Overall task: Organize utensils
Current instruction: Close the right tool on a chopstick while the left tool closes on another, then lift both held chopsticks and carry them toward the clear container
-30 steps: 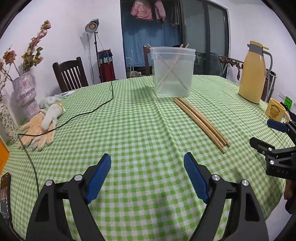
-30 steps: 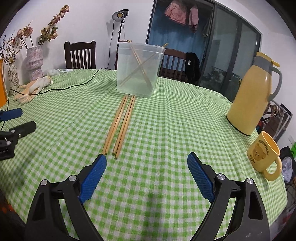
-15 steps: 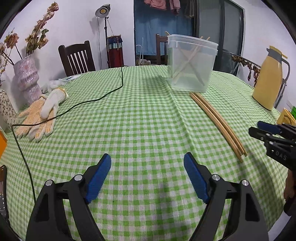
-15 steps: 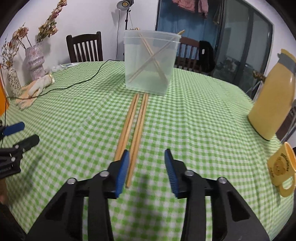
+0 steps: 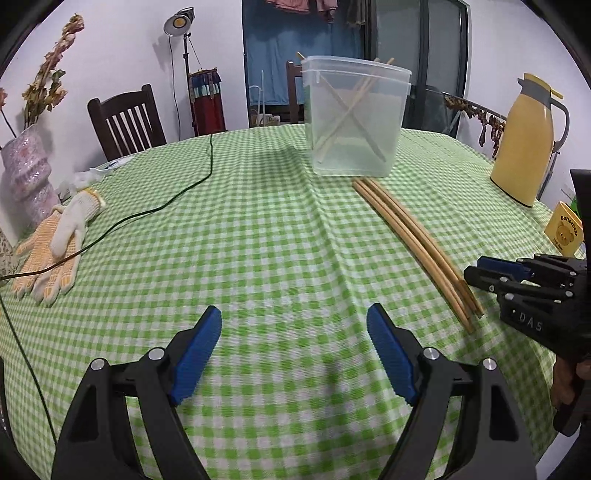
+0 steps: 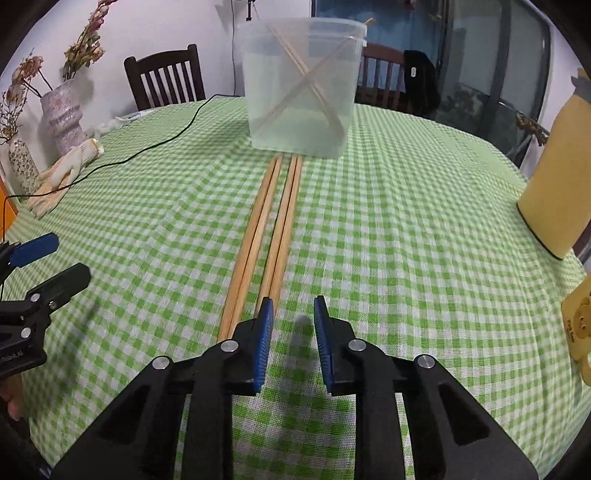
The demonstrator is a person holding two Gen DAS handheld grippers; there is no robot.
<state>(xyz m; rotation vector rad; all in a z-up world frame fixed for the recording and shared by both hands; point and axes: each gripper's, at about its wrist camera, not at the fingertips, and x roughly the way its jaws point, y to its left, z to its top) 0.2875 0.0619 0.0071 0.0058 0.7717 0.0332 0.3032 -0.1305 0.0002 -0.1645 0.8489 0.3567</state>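
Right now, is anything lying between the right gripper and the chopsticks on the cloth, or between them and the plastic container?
Nothing visible. The right gripper, jaws just narrowed and empty, sits just right of the chopsticks' near ends. Only bare tablecloth lies between; their far ends reach the clear container.

A home dining room: a bench point(image 5: 258, 229) under green gingham cloth, dark wooden chairs point(image 5: 125, 122), vases of dried flowers point(image 6: 61, 114), a yellow thermos jug point(image 5: 524, 140), and clothes point(image 5: 295, 5) hanging by the glass door point(image 5: 424, 55).
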